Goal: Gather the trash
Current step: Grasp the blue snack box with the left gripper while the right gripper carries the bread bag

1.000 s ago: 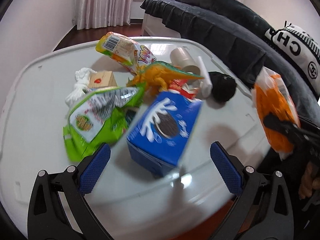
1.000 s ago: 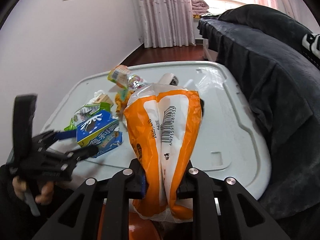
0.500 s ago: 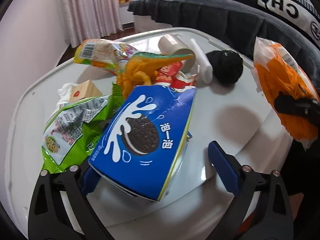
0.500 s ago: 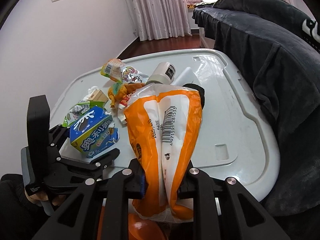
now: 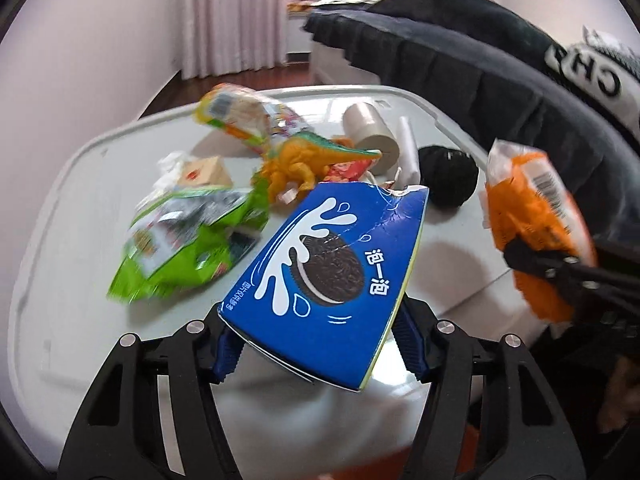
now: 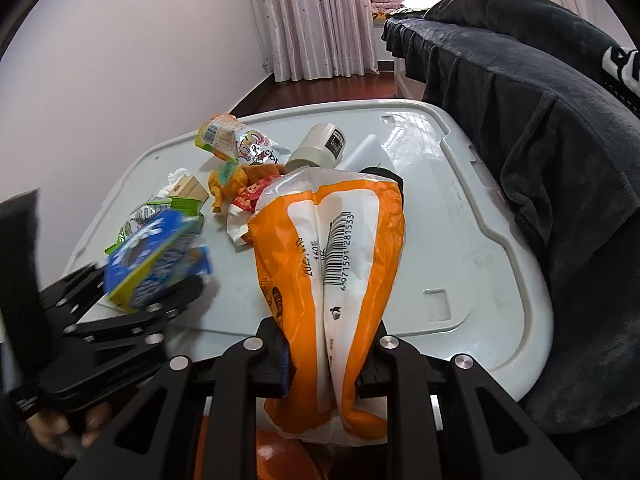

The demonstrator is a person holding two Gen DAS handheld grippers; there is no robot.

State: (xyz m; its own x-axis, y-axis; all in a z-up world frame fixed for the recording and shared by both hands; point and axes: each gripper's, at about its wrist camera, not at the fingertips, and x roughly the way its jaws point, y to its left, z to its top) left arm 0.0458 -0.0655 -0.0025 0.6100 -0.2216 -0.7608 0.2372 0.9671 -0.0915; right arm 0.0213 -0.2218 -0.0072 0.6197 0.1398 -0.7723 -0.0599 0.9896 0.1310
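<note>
While its jaws closed, left hand-held gripper (image 5: 320,350) clamps blue cookie box (image 5: 332,276).

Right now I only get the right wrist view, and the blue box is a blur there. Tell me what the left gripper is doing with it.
Observer: The left gripper has just been closing. The blue cookie box sits between its blue pads, which press on its lower end from both sides.
Operator: Check the box's far end for me.
Observer: Its top edge is torn and ragged.
Operator: Now tell me what hides behind my orange bag.
Observer: A black round thing lies on the white lid, beside the white tube.
</note>
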